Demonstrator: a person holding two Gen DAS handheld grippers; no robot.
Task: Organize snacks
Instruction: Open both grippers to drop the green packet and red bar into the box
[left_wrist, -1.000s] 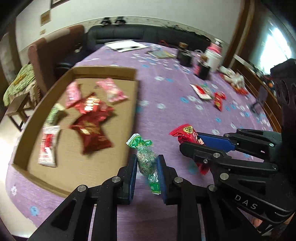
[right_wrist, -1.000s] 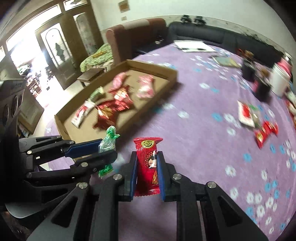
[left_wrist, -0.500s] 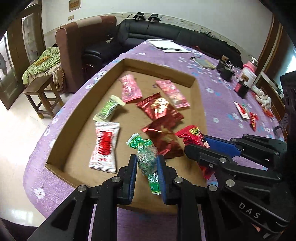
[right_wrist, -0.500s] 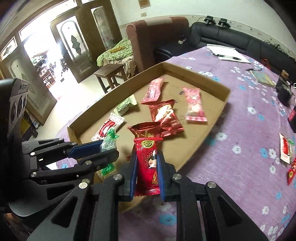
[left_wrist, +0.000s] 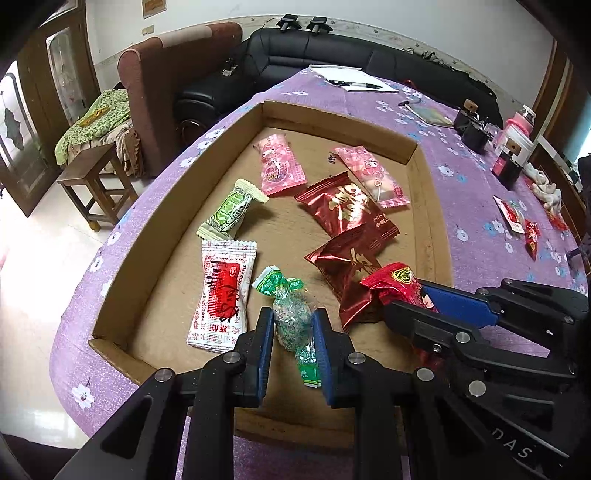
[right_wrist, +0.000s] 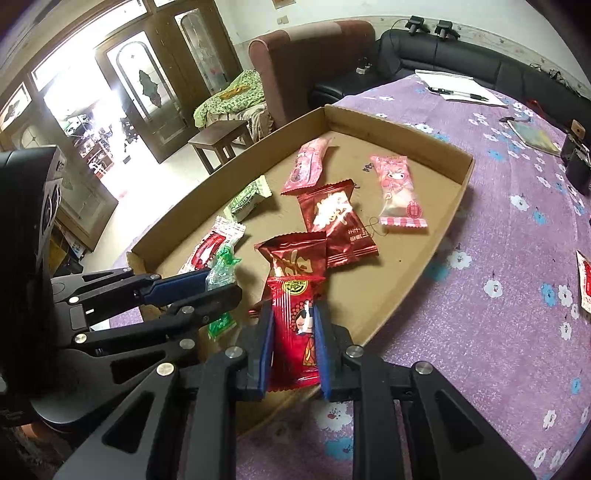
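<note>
My left hand-held gripper (left_wrist: 292, 334) is clenched on a green twist-wrapped candy (left_wrist: 290, 317), the blue pads pressing its middle while the twisted ends stick out above and below. It hangs over the near end of the cardboard tray (left_wrist: 417, 146), just beside the near edge. My right hand-held gripper (right_wrist: 294, 334) is clamped on a red snack packet (right_wrist: 293, 328) printed with a cartoon figure, held upright over the same near end of the tray, towards its right side. The two hand-held grippers sit close side by side; in the right wrist view the left one shows at the lower left with the green candy between its fingers.

The tray lies on the worktop (left_wrist: 480, 206), which wears a purple cloth with white and blue flowers, and takes up the left part of it. Inside the tray lie two dark red foil packets (left_wrist: 345, 210) overlapping near the middle, two pink packets (left_wrist: 279, 164) towards the far end, a green and white wrapped bar (left_wrist: 231, 210) by the left wall, and a white packet with red print (left_wrist: 221, 295) near the near-left corner, just beside my green candy.

Out on the cloth towards the right edge of the worktop lie a few more small red packets (left_wrist: 532, 236). At the far edge rest papers with a pen (left_wrist: 351, 79), and at the far right stand some dark containers (left_wrist: 471, 127) and a white jar with a pink lid (left_wrist: 517, 138).
</note>
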